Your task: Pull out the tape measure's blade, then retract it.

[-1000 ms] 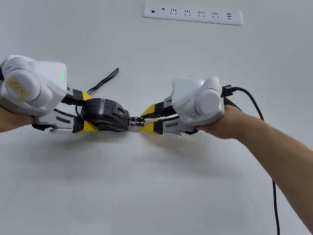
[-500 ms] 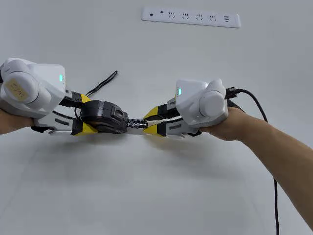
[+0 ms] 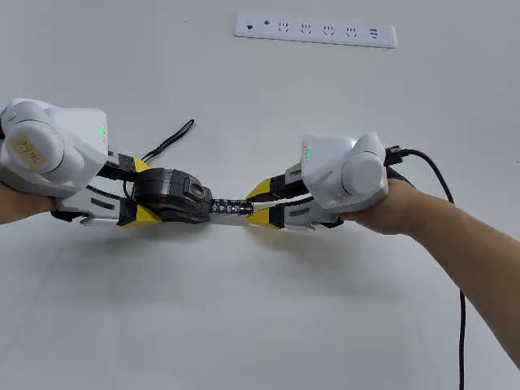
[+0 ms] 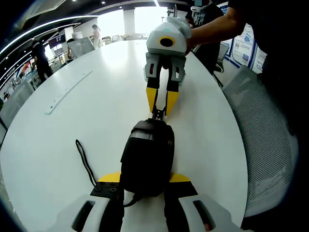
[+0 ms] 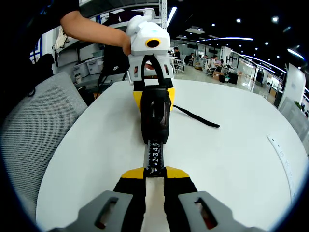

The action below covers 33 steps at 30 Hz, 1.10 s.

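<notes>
Nos. 2, 3, 4, 5 legible, white on black, on tape blade (image 5: 154, 158).

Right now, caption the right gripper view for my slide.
Right gripper pinches the blade, left gripper clamps the tape measure case.

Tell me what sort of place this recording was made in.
Probably an open-plan office or lab: a big white oval table with a power strip on it, a grey mesh chair beside it, and rows of ceiling lights overhead.
</notes>
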Tool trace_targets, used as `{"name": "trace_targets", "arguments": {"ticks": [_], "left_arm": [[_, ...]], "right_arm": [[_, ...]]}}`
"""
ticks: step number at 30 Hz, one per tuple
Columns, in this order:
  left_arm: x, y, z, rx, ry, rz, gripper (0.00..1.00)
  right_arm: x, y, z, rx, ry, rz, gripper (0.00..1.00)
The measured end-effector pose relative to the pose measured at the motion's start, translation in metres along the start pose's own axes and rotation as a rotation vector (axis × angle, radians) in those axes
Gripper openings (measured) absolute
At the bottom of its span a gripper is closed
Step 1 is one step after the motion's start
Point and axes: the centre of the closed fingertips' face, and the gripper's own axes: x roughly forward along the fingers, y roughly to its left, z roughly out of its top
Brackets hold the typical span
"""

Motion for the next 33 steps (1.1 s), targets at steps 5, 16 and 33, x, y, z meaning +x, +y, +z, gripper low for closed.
{"name": "trace_targets", "arguments": {"ticks": [5,16,33], "left_arm": [[0.000,0.000,0.000,0.000,0.000,0.000,0.28],[0.000,0.000,0.000,0.001,-0.002,-0.001,0.28],[0.000,0.000,0.000,0.003,-0.004,-0.003,0.28]], "right_arm": [[-0.004,0.000,-0.003,0.000,0.002,-0.001,0.11],[-0.011,0.000,-0.008,0.004,0.002,0.000,0.11],[-0.022,0.000,-0.017,0.017,0.000,0.001,0.11]]}}
